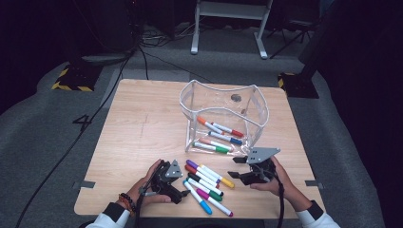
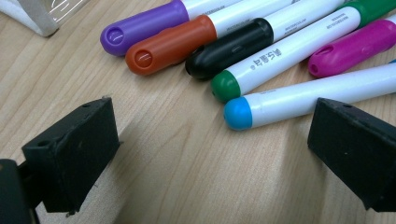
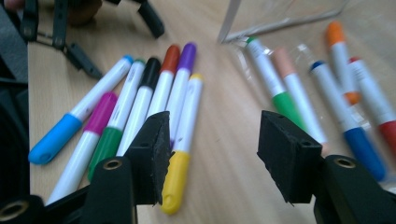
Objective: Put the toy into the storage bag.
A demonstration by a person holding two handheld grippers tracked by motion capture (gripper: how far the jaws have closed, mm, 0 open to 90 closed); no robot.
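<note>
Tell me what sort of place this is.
Probably a recording studio or lab: a lone wooden table on grey carpet, dark surroundings, floor cable, hazard-striped stand bases, and an equipment frame behind.

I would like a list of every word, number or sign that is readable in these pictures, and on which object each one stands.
"4": dark figure on the grey floor left of the table.
"WATERCOLOR": small grey print on the barrel of the orange-capped marker, only just readable.
Green-capped marker: print on the barrel, some in non-Latin characters, too small to read.
Black-capped marker: small print, too blurred to read.
</note>
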